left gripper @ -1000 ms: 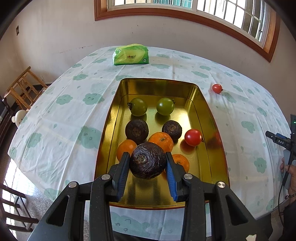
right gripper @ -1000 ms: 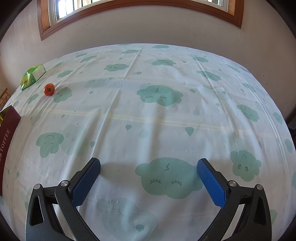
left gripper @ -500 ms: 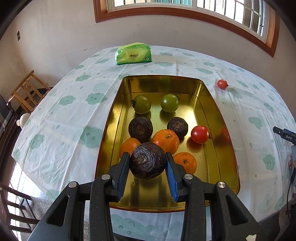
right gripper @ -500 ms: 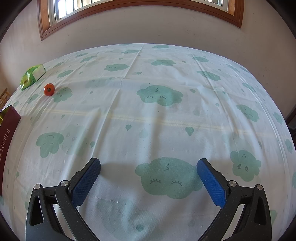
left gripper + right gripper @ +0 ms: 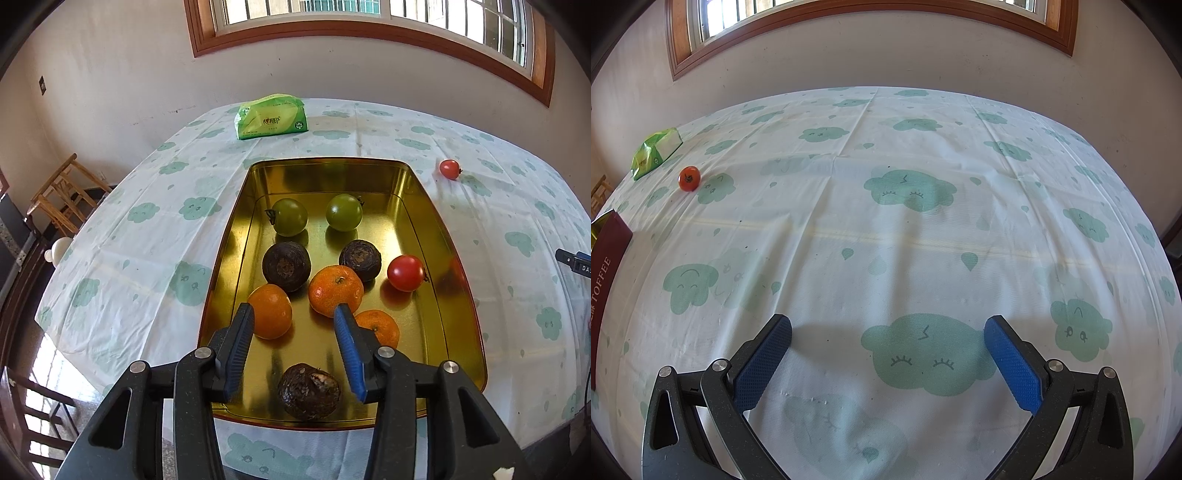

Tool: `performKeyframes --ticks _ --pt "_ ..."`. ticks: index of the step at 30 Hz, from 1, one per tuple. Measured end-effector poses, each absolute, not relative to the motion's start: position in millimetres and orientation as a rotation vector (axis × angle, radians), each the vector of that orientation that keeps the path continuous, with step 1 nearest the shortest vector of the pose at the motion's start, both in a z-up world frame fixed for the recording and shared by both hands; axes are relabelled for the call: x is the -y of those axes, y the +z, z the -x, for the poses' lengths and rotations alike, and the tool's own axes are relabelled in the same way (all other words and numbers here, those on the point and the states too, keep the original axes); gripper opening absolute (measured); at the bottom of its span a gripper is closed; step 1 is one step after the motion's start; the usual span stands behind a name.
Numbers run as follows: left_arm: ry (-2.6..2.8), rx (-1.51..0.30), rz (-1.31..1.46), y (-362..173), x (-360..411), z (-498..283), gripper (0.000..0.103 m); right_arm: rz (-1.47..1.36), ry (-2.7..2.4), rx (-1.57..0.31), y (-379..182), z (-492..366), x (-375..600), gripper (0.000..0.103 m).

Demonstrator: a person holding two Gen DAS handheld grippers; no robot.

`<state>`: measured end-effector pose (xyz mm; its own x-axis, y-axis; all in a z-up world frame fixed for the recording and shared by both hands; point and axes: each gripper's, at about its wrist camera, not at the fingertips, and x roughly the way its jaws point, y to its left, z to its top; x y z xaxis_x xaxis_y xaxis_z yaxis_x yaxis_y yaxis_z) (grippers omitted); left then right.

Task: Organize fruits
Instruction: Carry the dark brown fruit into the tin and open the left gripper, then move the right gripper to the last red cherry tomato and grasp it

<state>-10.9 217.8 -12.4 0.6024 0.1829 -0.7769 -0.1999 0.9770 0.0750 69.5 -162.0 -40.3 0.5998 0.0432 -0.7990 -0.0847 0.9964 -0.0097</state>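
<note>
A gold tin tray (image 5: 458,288) holds two green tomatoes (image 5: 290,217), two dark wrinkled fruits (image 5: 286,266), three oranges (image 5: 335,290) and a red tomato (image 5: 405,273). A third dark wrinkled fruit (image 5: 308,391) lies at the tray's near end, below and between my left gripper's (image 5: 295,314) open fingers. One red tomato (image 5: 449,169) lies on the cloth right of the tray; it also shows in the right wrist view (image 5: 689,178). My right gripper (image 5: 886,325) is open and empty over the tablecloth.
A green tissue pack (image 5: 271,116) lies behind the tray, also seen in the right wrist view (image 5: 655,151). The tray's maroon side (image 5: 605,266) shows at the left edge. Wooden chairs (image 5: 61,192) stand left of the table. A wall lies behind.
My left gripper opened and let go of the dark wrinkled fruit, which now lies at the tray's near end. The left gripper also rose. The right gripper has not moved.
</note>
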Motion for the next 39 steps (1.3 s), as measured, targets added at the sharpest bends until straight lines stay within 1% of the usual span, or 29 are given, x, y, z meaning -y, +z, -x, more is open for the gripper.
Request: performKeyframes --ticks 8,10,13,14,16,18,22,26,31,33,34,36,37,38,39 --pt "0.241 -0.838 -0.013 2 -210 15 0.061 0.045 0.066 -0.926 -40 -70 163 0.103" --pt "0.249 -0.824 -0.021 5 -209 15 0.064 0.042 0.06 -0.926 -40 -70 164 0.103" --pt "0.258 -0.805 -0.033 10 -207 13 0.067 0.041 0.056 -0.93 -39 -71 163 0.103" --pt "0.26 -0.804 -0.038 11 -206 12 0.07 0.043 0.058 -0.932 -39 -71 163 0.103" --pt "0.263 -0.794 -0.048 12 -206 11 0.073 0.044 0.063 -0.946 -38 -71 162 0.103" --pt "0.263 -0.786 -0.058 14 -206 11 0.074 0.057 0.087 -0.913 -32 -67 154 0.103" --pt "0.256 -0.779 -0.068 15 -206 8 0.076 0.099 0.2 -0.808 0 -64 115 0.103" --pt "0.242 -0.786 -0.035 15 -211 5 0.079 0.069 0.366 -0.784 22 -86 67 0.103" --pt "0.225 -0.787 0.017 17 -216 5 0.081 0.068 0.531 -0.782 22 -123 10 0.102" --pt "0.222 -0.788 0.018 17 -217 5 0.081 0.11 0.562 -0.782 18 -137 -12 0.097" --pt "0.218 -0.79 0.02 17 -218 4 0.082 0.129 0.577 -0.794 14 -145 -21 0.094" --pt "0.211 -0.797 0.032 16 -219 2 0.084 0.156 0.602 -0.825 3 -162 -37 0.082" --pt "0.208 -0.8 0.04 16 -220 2 0.084 0.171 0.603 -0.837 -2 -168 -44 0.078" --pt "0.205 -0.803 0.047 16 -221 1 0.084 0.181 0.608 -0.849 -7 -174 -49 0.073" --pt "0.201 -0.806 0.052 15 -221 0 0.084 0.187 0.615 -0.855 -11 -179 -54 0.071"
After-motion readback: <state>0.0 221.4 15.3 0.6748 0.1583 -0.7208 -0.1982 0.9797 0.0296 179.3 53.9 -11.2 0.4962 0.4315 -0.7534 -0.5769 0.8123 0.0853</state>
